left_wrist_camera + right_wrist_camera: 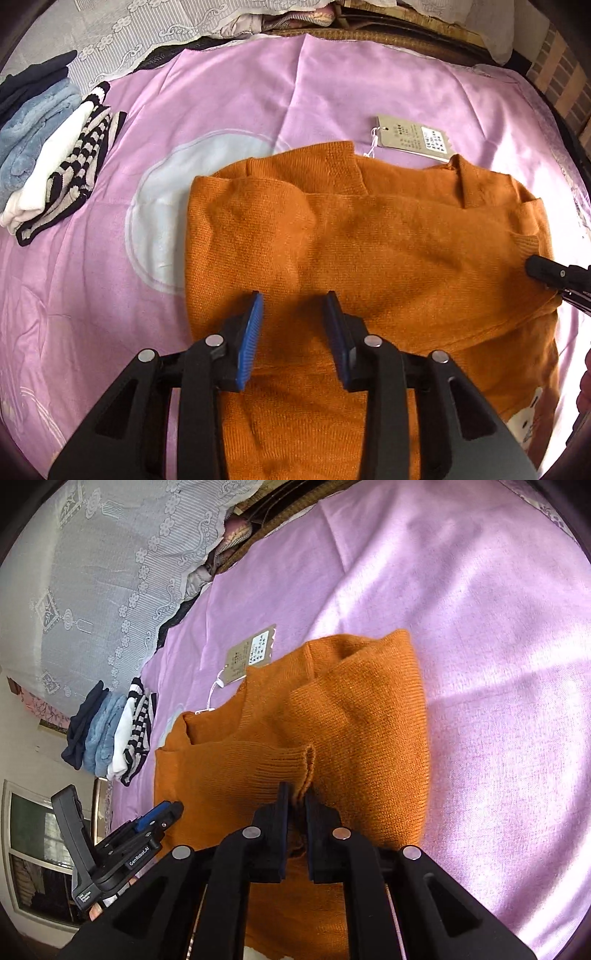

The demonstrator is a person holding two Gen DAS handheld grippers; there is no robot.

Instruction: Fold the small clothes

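Observation:
An orange knit sweater [369,236] lies partly folded on a pink sheet [229,92], with a paper tag [413,138] beside its collar. My left gripper [293,302] is open and empty, hovering over the sweater's lower middle. My right gripper [297,794] is shut on the ribbed cuff of the orange sleeve [280,764], which lies across the sweater's body. The right gripper also shows at the right edge of the left wrist view [546,271], and the left gripper shows low on the left of the right wrist view [159,816]. The tag shows there too [251,653].
A row of folded clothes [48,155], dark blue, light blue, white and striped, lies at the sheet's left edge; it also shows in the right wrist view [110,731]. A lace-covered pillow [140,26] and a woven mat lie beyond the sheet's far edge.

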